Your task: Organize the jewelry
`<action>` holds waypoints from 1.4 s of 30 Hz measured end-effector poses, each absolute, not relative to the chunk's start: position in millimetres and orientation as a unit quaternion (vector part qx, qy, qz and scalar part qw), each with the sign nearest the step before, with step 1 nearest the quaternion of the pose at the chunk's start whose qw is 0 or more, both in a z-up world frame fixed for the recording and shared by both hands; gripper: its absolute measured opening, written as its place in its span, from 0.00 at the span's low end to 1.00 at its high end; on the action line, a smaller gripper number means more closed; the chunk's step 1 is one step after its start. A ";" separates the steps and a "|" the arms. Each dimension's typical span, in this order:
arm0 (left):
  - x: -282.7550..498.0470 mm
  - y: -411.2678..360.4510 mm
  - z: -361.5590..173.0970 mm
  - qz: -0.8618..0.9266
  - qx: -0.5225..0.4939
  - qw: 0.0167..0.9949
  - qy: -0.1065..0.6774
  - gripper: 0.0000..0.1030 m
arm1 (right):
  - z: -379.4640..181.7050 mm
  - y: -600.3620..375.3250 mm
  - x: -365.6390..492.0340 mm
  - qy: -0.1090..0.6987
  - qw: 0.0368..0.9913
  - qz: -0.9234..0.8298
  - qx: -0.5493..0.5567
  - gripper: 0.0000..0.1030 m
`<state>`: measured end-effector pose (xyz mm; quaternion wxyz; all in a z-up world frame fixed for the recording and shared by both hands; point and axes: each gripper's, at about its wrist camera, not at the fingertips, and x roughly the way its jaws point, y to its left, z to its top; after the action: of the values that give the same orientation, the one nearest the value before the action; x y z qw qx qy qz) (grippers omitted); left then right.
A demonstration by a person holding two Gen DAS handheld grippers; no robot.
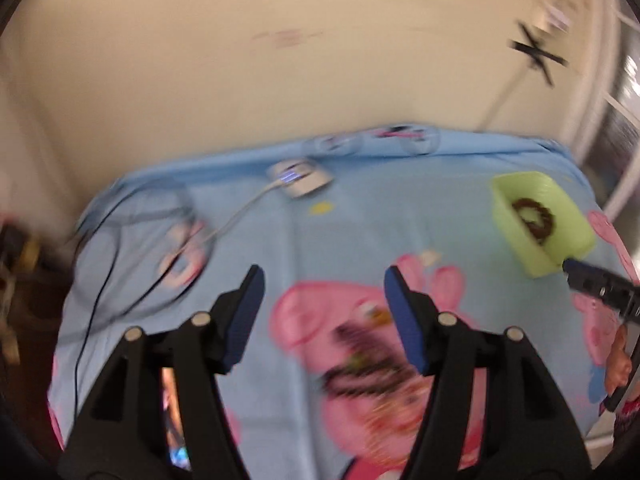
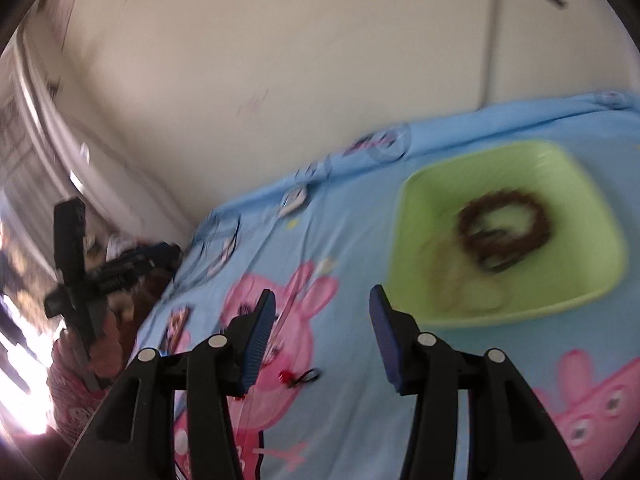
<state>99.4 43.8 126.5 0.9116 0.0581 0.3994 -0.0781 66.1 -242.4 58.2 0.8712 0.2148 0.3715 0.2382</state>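
This looks like a room in a home. A blue cartoon pig sheet (image 1: 340, 220) covers the surface beside a plain cream wall (image 1: 240, 60), and a white charger with cable (image 1: 300, 178) lies on it.

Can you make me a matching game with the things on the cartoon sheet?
Things:
1. green tray
2. brown bead bracelet
3. white charger
4. little red bead

Where or what:
A. lying inside the tray
B. cable plugged into it, lights glowing
C. holds jewelry, sits on the blue sheet
D. loose on the pink pig picture

Pairs: 1-C, 2-A, 3-B, 4-D
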 end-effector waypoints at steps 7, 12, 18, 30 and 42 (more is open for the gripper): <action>50.1 91.2 75.0 -0.076 0.001 0.904 0.421 0.58 | 40.1 -156.3 68.6 0.420 0.860 0.277 0.088 0.17; 38.1 86.4 48.1 -0.106 -0.010 0.891 0.441 0.58 | 23.2 -113.4 80.9 0.438 0.862 0.257 -0.006 0.17; 33.3 56.7 51.4 -0.125 0.033 0.898 0.420 0.58 | 15.1 -110.1 85.8 0.433 0.869 0.235 -0.046 0.00; 39.0 -42.0 54.3 -0.231 0.099 0.888 0.385 0.67 | 97.1 -168.4 57.7 0.337 0.915 0.221 0.036 0.00; 80.4 -70.2 70.0 -0.258 0.067 0.876 0.402 0.04 | 158.5 -213.5 32.8 0.255 0.943 0.203 0.069 0.00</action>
<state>80.4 -70.2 70.0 0.8757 0.0672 0.4024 -0.2583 32.8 -213.5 158.5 0.9427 0.0694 0.2555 0.2032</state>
